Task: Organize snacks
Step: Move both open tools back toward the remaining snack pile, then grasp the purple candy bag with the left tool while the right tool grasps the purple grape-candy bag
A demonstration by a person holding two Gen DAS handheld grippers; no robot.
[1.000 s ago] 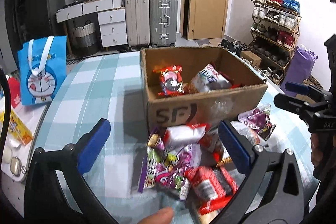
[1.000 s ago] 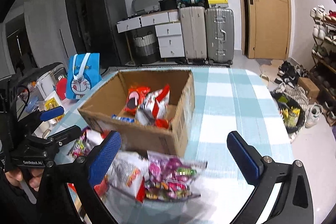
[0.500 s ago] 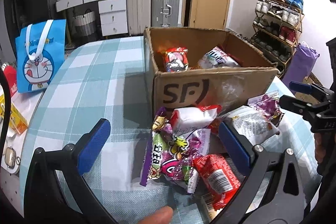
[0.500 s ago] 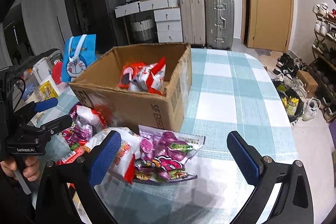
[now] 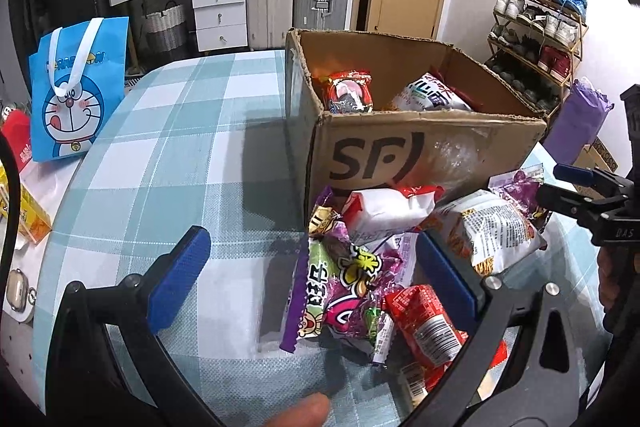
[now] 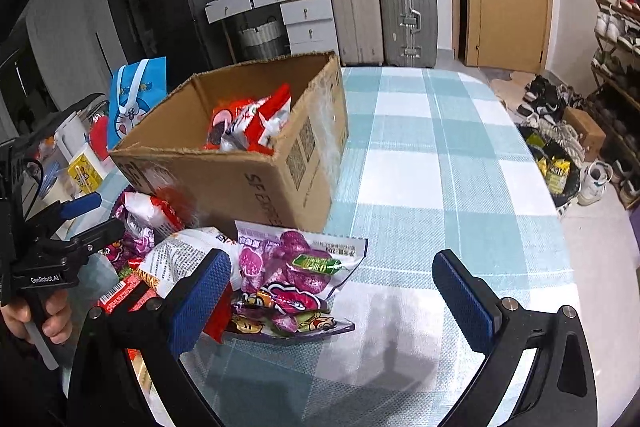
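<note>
- Left gripper (image 5: 308, 279): fingers wide apart, empty; over the last second it has closed in on the pile, purple pack (image 5: 344, 291) now between its pads.
- Right gripper (image 6: 332, 299): fingers spread, empty, also nearer; candy bag (image 6: 292, 275) just ahead.
- Reading: a pick is being lined up, nothing boxed this second.
- Pile touching the box (image 5: 400, 151) front, on the surface (image 5: 160, 155): roughly six packs, overlap blurs count.
- Inside box: two packs visible.
</note>
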